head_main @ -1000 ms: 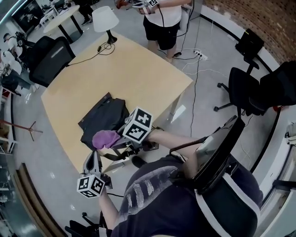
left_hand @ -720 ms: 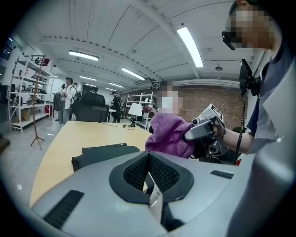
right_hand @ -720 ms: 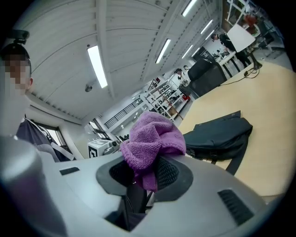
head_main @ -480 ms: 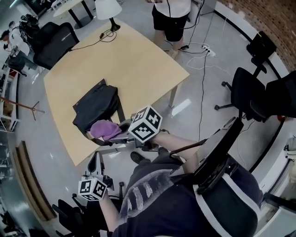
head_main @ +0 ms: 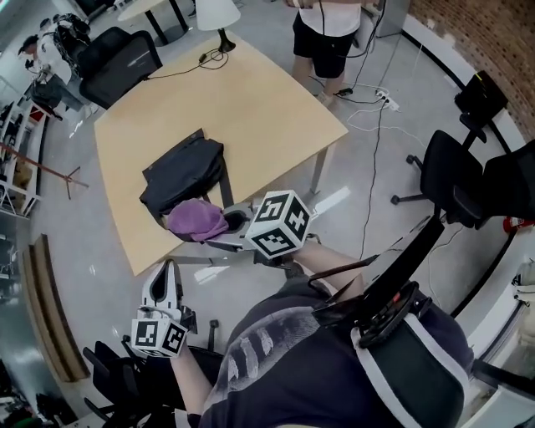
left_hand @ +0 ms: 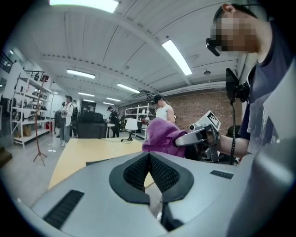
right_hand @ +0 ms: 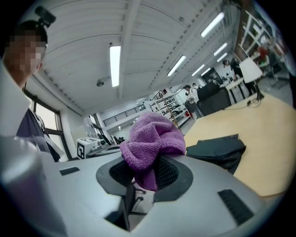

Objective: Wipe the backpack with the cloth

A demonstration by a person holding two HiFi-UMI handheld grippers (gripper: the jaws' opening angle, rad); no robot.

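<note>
The black backpack (head_main: 185, 174) lies flat on the light wooden table (head_main: 251, 109), near its front corner. A bunched purple cloth (head_main: 196, 220) hangs at the backpack's near end, and my right gripper (head_main: 221, 226) is shut on it. In the right gripper view the cloth (right_hand: 152, 136) bulges out above the jaws, with the backpack (right_hand: 217, 148) beyond it on the table. My left gripper (head_main: 165, 272) is lower left, off the table's front edge, apart from the backpack. Its pads (left_hand: 138, 170) meet with nothing between them.
A white lamp (head_main: 217, 12) and its cable stand at the table's far end. A person (head_main: 330, 25) stands beyond the table. Black office chairs (head_main: 125, 63) sit at the back left and right (head_main: 456, 171). Cables and a power strip (head_main: 380, 94) lie on the floor.
The head view has shifted, so the table sits higher in the picture. My right gripper still holds the cloth at the backpack's near end. The left gripper stays low by the table corner.
</note>
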